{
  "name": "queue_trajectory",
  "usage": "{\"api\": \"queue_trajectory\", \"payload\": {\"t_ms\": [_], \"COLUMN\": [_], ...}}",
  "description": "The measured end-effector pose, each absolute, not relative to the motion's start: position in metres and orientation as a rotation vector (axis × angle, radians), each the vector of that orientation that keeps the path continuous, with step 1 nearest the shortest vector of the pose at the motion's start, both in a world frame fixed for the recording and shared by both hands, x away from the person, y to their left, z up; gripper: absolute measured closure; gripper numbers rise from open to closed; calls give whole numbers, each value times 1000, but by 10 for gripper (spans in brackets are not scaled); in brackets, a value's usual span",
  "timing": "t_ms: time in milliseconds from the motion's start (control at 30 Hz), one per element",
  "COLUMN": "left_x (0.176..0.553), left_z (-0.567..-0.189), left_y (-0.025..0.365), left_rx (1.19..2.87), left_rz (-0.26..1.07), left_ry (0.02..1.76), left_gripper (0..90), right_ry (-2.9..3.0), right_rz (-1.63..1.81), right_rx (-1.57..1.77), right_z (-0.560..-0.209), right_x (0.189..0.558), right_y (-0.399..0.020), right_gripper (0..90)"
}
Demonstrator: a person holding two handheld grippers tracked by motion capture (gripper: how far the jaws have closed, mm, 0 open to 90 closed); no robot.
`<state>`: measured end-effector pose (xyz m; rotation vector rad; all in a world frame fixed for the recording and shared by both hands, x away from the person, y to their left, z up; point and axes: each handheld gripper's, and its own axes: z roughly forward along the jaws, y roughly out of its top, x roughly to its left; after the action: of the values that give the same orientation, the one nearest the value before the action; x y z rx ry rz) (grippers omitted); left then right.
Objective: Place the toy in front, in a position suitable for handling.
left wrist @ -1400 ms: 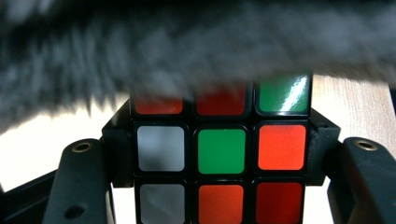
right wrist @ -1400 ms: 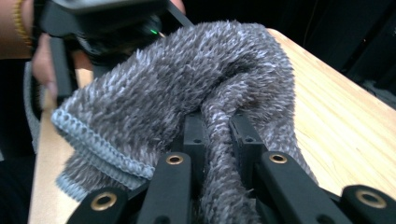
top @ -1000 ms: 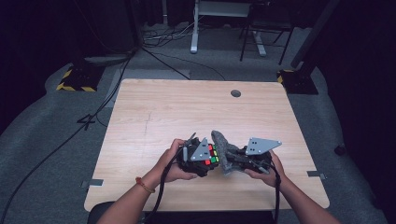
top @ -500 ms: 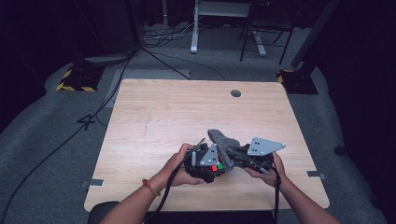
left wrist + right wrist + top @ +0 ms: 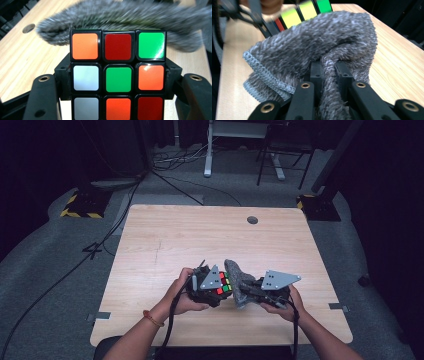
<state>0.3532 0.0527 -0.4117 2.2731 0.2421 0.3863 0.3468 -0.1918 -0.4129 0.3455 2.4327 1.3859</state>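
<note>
Left hand-held gripper [image 5: 220,287] clamps cube [image 5: 118,75] steady; right hand-held gripper [image 5: 250,290], pinching cloth [image 5: 317,45], wipes its 3 o'clock face.

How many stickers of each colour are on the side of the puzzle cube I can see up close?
On the near face of the puzzle cube, left gripper view:
Orange: 3
Red: 2
Green: 2
White: 2
Total: 9

Table brightly lit against dark surroundings; close-ups show motion blur and glare.
</note>
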Motion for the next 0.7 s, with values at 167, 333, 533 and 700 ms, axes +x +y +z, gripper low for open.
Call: {"api": "queue_trajectory", "payload": {"t_ms": [167,333,533,700], "left_x": [348,341,342,344], "left_z": [-424,-426,-415,-406], "left_y": [34,23,35,47], "left_rx": [2325,2345,2294,2236], "left_rz": [335,330,356,375], "left_ry": [198,155,164,183], "left_gripper": [336,336,336,336], "right_ry": [2408,2375,2416,2487], "right_rz": [1409,1382,1324,1311], "right_rx": [296,326,425,458], "right_z": [-404,-404,-418,-426], "right_x": [336,340,358,366], "right_y": [-187,-189,-199,-201], "right_gripper": [793,793,794,794]}}
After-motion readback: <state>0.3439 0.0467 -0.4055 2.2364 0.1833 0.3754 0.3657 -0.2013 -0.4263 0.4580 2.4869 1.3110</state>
